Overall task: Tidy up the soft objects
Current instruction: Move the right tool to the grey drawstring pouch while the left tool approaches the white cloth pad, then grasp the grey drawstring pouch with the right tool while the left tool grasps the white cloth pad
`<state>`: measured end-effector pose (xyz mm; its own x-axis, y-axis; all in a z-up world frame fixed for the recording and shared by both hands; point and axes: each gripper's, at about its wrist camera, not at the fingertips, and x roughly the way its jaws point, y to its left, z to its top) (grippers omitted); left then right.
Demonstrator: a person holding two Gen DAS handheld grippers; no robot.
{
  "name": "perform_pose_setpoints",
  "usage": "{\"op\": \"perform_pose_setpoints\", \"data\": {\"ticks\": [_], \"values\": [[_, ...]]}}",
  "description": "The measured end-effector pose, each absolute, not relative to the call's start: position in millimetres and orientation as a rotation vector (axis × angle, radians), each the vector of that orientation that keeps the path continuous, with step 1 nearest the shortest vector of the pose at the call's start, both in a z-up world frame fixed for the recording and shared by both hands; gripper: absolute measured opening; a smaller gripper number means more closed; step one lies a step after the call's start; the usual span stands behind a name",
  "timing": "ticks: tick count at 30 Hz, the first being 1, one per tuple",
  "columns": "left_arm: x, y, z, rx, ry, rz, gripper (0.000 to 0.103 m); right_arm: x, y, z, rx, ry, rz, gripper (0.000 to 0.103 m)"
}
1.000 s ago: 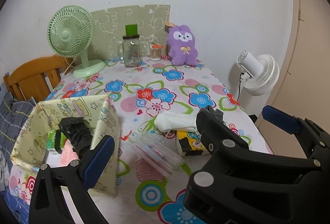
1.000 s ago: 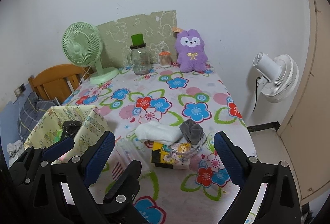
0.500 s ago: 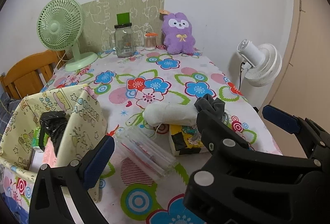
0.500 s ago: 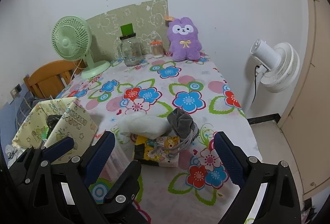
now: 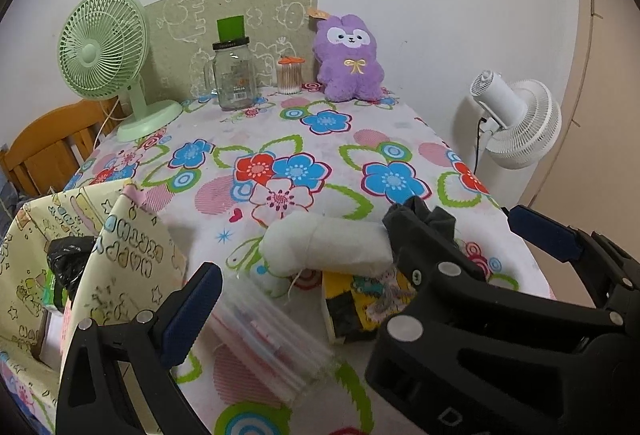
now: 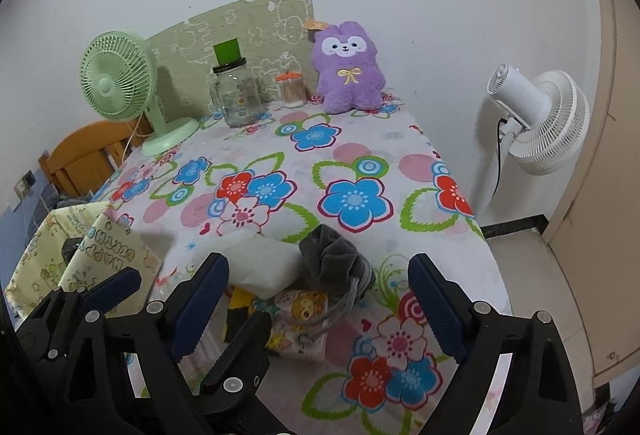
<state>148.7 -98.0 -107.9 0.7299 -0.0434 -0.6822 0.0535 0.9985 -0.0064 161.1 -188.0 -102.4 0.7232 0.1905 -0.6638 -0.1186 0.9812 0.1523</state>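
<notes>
At the left edge of the surface (image 5: 320, 139) stands a fabric storage box (image 5: 132, 259) with a cartoon print; its walls sag inward, and inside I can see a crumpled black bag (image 5: 66, 261), something green and something pink under it, but I cannot tell what these are. Beside the box lies a clear plastic sleeve (image 5: 276, 343) with thin sticks inside. The left hand-held gripper (image 6: 100, 299) has its jaws spread and holds nothing; it hovers low near the box. In the middle lies the pile of soft things: a white rolled cloth (image 6: 256, 263), a grey velvet pouch (image 6: 332, 259) touching its right end, and below both a flat yellow cartoon pouch (image 6: 296, 319). The right hand-held gripper (image 6: 320, 307) is also spread wide and empty, with the pile between its jaws, above the yellow pouch. I think the step now is to take one soft piece for the box. To do it well, it seems better to close on the upper piece, the grey pouch or the white roll, in its thick middle, and not to catch the cord of the grey pouch alone. The left one may need to hold the sagging wall open. Far behind stand a glass jar (image 5: 234, 75), seemingly empty, a small pot of cotton swabs (image 5: 290, 75) and a purple plush (image 5: 348, 61).
</notes>
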Motion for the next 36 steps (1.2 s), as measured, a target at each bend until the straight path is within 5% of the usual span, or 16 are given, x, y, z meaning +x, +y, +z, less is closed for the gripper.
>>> {"op": "perform_pose_setpoints", "data": {"ticks": [10, 28, 36], "values": [[169.7, -103.4, -116.2, 0.044, 0.769, -0.022, 0.103, 186.9, -192.5, -114.9, 0.118, 0.775, 0.177, 0.078], [192.6, -103.6, -135.9, 0.051, 0.827, -0.064, 0.103, 211.1, -191.8, -138.0, 0.119, 0.857, 0.235, 0.038], [194.7, -107.0, -136.4, 0.054, 0.826, -0.083, 0.103, 210.9, -193.8, -137.2, 0.108, 0.856, 0.221, 0.034]]}}
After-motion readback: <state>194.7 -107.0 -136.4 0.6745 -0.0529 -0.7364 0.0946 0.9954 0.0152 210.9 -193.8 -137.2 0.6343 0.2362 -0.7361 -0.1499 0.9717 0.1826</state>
